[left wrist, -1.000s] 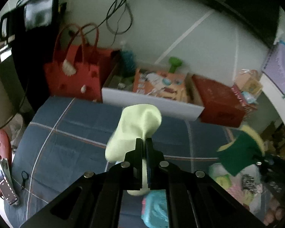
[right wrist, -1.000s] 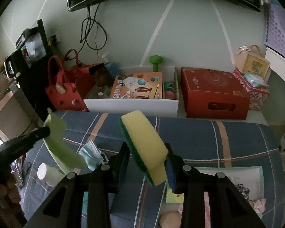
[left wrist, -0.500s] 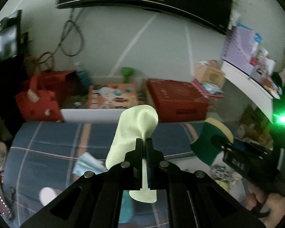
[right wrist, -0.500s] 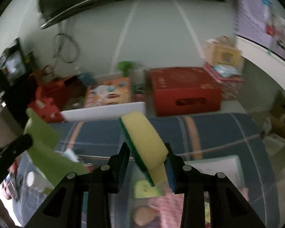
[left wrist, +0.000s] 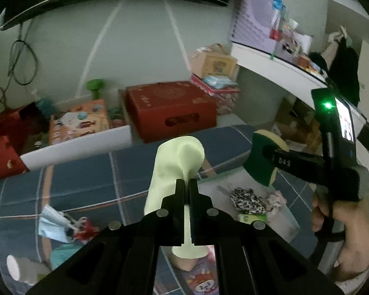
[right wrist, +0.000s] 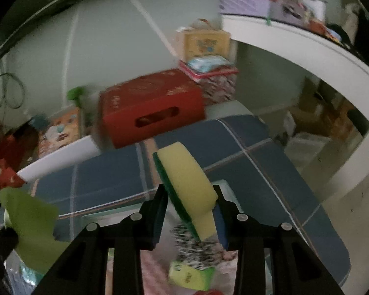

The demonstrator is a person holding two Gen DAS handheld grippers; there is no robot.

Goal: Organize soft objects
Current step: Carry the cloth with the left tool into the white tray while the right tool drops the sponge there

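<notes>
My left gripper (left wrist: 187,184) is shut on a pale green cloth (left wrist: 177,162) that stands up between its fingers, above the blue plaid bed cover (left wrist: 86,179). My right gripper (right wrist: 190,194) is shut on a yellow sponge with a green scouring side (right wrist: 187,179). In the left wrist view the sponge (left wrist: 260,162) hangs at the right over a clear bin (left wrist: 289,221) holding a leopard-print cloth (left wrist: 248,196) and other soft items. In the right wrist view the green cloth (right wrist: 32,221) shows at lower left.
A blue face mask (left wrist: 51,223) and a white cup (left wrist: 14,268) lie on the bed at left. Behind the bed stand a red box (left wrist: 169,110), a white box with a picture book (left wrist: 78,123) and a red bag (left wrist: 0,147). A white desk (right wrist: 307,46) curves at right.
Both views have swung to the right across the bed, from the red bag side toward the desk. Both grippers kept their hold, and the clear bin has come under them.
</notes>
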